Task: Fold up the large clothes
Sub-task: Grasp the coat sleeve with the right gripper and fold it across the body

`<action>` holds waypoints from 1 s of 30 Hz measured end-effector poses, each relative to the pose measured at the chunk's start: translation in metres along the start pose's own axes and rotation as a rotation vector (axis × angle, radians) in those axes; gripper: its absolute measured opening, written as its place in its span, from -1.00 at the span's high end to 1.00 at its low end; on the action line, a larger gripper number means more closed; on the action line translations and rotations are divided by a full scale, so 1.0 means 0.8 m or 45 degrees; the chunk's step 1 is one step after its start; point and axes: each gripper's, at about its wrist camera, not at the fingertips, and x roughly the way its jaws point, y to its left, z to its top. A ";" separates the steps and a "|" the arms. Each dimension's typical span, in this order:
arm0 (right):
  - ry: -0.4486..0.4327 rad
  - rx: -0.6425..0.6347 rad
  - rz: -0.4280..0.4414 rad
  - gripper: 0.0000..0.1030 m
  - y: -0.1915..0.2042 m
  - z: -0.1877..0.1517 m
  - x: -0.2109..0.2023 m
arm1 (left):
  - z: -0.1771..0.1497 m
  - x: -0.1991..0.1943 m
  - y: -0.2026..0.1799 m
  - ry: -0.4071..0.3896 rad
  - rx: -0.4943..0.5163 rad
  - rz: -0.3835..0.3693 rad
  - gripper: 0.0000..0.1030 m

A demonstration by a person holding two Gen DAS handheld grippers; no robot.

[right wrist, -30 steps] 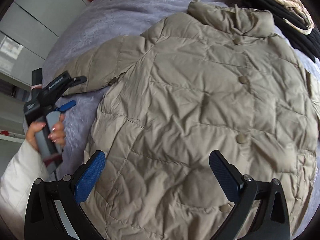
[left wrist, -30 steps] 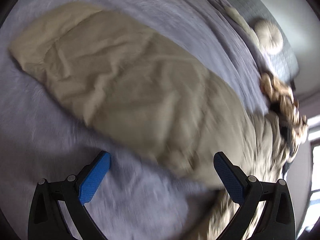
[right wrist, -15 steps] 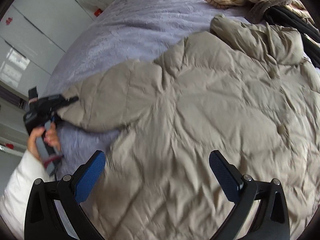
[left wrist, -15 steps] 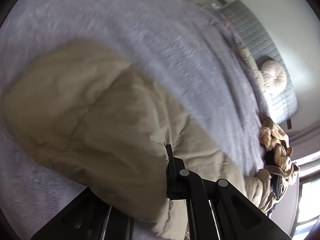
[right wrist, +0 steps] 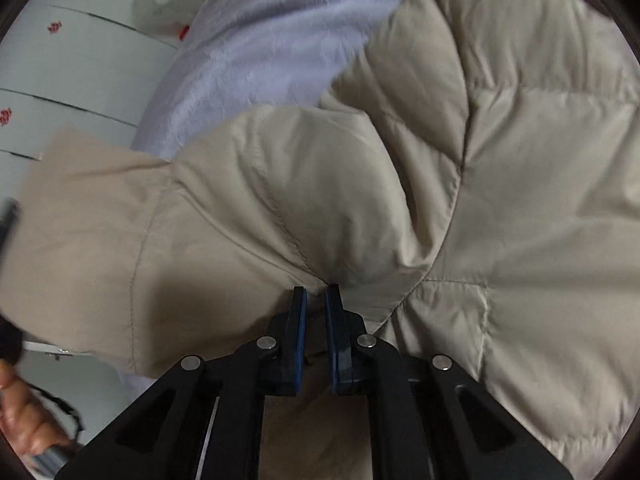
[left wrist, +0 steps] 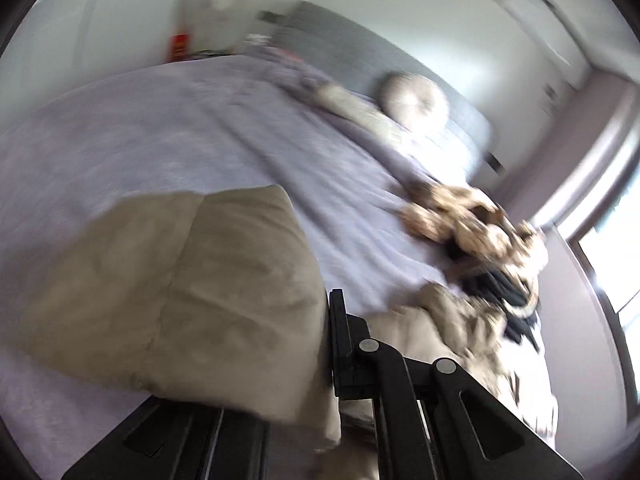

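Left wrist view: the left claw point(left wrist: 332, 364) is clamped on the end of the beige puffer jacket's sleeve point(left wrist: 176, 292), which bulges up and over the left side of the claw and hides one finger. The sleeve end hangs clear of the lilac bedspread point(left wrist: 180, 132) behind it. Further along the bed the rest of the jacket lies crumpled beside a heap of patterned and dark clothes point(left wrist: 472, 232), with a round cushion point(left wrist: 414, 100) against the grey headboard point(left wrist: 360, 52). The picture is blurred, so fine detail is lost.

Right wrist view: the right claw point(right wrist: 316, 312) has closed to a narrow slit, pinching a fold of the jacket point(right wrist: 520, 184) where the sleeve point(right wrist: 132, 232) runs into the quilted body. The body spreads flat on the bedspread to the right; the sleeve stretches away to the left toward the person's hand point(right wrist: 20, 420) at the lower left edge, over white cupboard doors point(right wrist: 72, 80).

The jacket looks light but bulky: soft, puffy, with a smooth shell that probably slips and springs back after a fold. A seam or the cuff hem seems the surest hold, since a pinch on a padded panel may catch only the outer layer. Folding the sleeve across the body likely needs both ends carried together.
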 end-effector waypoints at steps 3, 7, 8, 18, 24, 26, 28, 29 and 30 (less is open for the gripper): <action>0.020 0.038 0.080 0.87 -0.009 0.003 -0.020 | -0.012 0.004 -0.076 0.006 0.174 -0.061 0.83; -0.079 0.066 0.081 0.87 -0.048 -0.013 -0.092 | -0.042 0.028 -0.181 0.070 0.370 -0.139 0.83; -0.125 0.083 0.040 0.87 -0.069 -0.020 -0.123 | -0.051 0.037 -0.208 0.097 0.417 -0.155 0.83; -0.351 0.342 -0.394 0.87 -0.264 -0.090 -0.321 | -0.260 0.184 -0.386 0.414 1.012 0.022 0.81; -0.375 0.380 -0.389 0.79 -0.288 -0.090 -0.338 | -0.299 0.166 -0.395 0.354 1.127 0.048 -0.65; -0.377 0.350 -0.409 0.79 -0.288 -0.091 -0.344 | -0.298 0.150 -0.398 0.367 1.151 0.045 -0.65; -0.385 0.282 -0.443 0.78 -0.274 -0.086 -0.344 | -0.283 0.117 -0.385 0.346 1.103 0.021 -0.65; -0.390 0.246 -0.451 0.73 -0.275 -0.101 -0.355 | -0.272 0.103 -0.375 0.337 1.066 0.013 -0.65; -0.397 0.196 -0.467 0.46 -0.266 -0.099 -0.356 | -0.256 0.089 -0.361 0.325 1.017 0.015 -0.65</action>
